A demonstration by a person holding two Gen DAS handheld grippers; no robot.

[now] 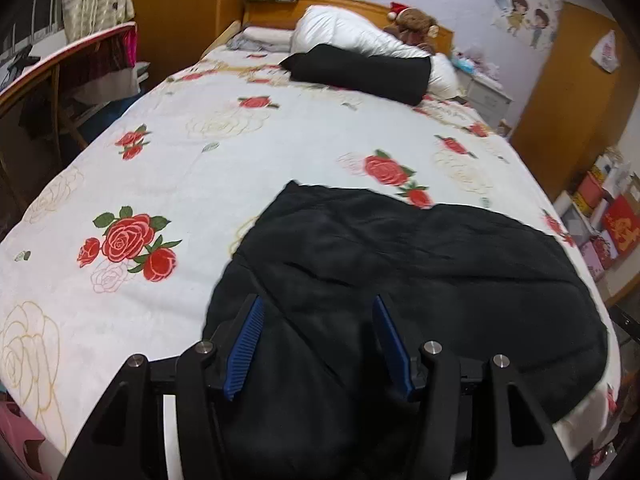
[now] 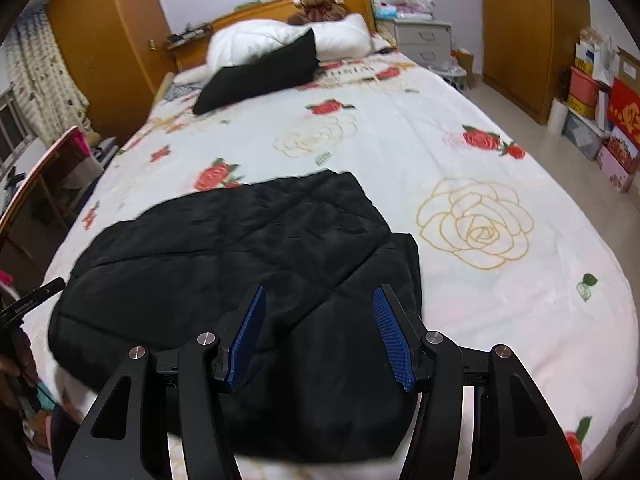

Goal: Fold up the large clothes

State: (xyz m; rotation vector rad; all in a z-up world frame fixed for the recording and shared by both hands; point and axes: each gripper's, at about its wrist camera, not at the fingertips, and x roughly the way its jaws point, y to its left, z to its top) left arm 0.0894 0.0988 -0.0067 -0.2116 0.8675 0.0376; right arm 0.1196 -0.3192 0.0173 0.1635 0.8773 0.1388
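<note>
A large black quilted garment [image 1: 400, 272] lies partly folded on the near end of the bed; it also shows in the right wrist view [image 2: 240, 248]. My left gripper [image 1: 318, 304] is open, its blue pads [image 1: 246, 348] wide apart just above the garment's left near part. My right gripper [image 2: 320, 296] is open above the garment's right near part, beside its folded right edge [image 2: 408, 264]. Neither holds anything. A strip of the left gripper [image 2: 32, 300] shows at the far left of the right wrist view.
The bed [image 1: 180, 168] has a white rose-print cover. At its head lie a black pillow [image 2: 260, 72], white pillows [image 2: 280, 36] and a teddy bear [image 2: 320, 0]. A chair [image 1: 48, 80] stands left. Boxes [image 2: 608, 120] and wardrobes [image 2: 516, 32] stand right.
</note>
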